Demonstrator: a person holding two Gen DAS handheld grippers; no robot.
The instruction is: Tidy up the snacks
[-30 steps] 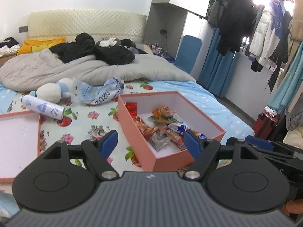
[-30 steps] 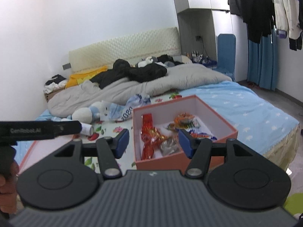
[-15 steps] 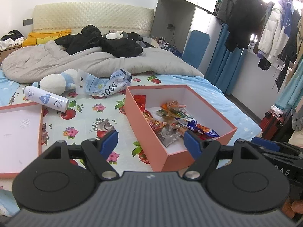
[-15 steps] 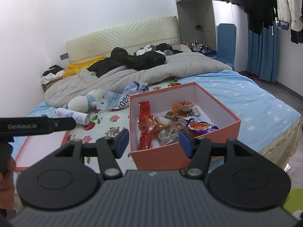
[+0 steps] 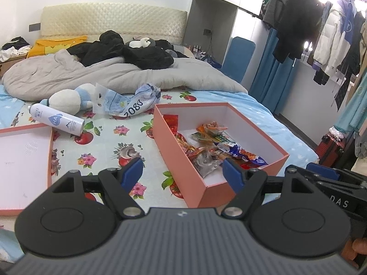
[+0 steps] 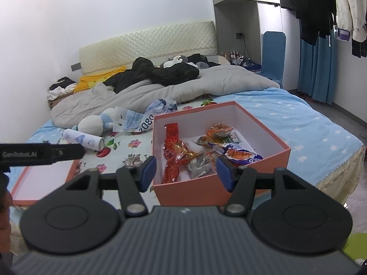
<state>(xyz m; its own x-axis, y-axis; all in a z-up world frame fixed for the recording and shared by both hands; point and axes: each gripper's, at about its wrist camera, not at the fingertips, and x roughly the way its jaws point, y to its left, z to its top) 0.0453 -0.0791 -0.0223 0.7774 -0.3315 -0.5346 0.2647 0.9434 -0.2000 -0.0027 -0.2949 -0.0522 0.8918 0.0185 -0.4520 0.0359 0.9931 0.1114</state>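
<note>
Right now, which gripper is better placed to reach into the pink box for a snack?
Right, marginally. The right gripper faces the pink box squarely, open jaws framing the snack packets. The left gripper sits off its left corner, also open and empty.

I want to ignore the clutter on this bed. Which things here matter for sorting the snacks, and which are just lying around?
Belongs to the job: orange box; snack packets inside it; box lid.

Just lying about: spray can, plush toy, crumpled plastic bag, grey duvet, black clothes.
</note>
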